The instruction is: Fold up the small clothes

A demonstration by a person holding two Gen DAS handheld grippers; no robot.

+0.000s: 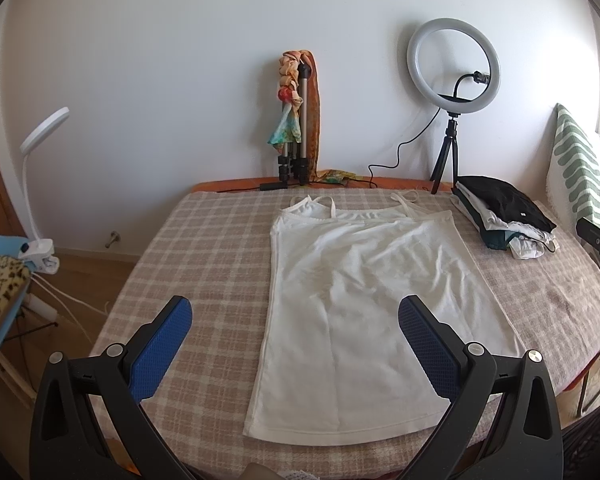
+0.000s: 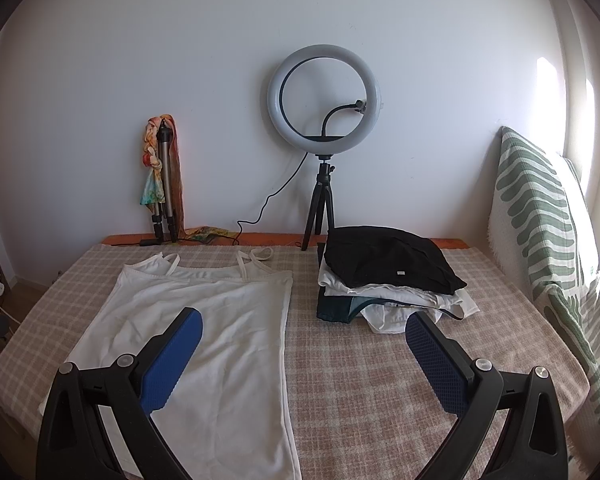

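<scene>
Both claws, left and right, gape wide, empty, above white camisole.

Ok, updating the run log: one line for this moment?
top: flat, unfolded | left gripper: open | right gripper: open | pile: beside top

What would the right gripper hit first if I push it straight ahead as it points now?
Probably the bare checked cover between the white camisole and the clothes pile. The right gripper is open and empty; depth is unclear, so it could reach the pile's near edge instead.
</scene>
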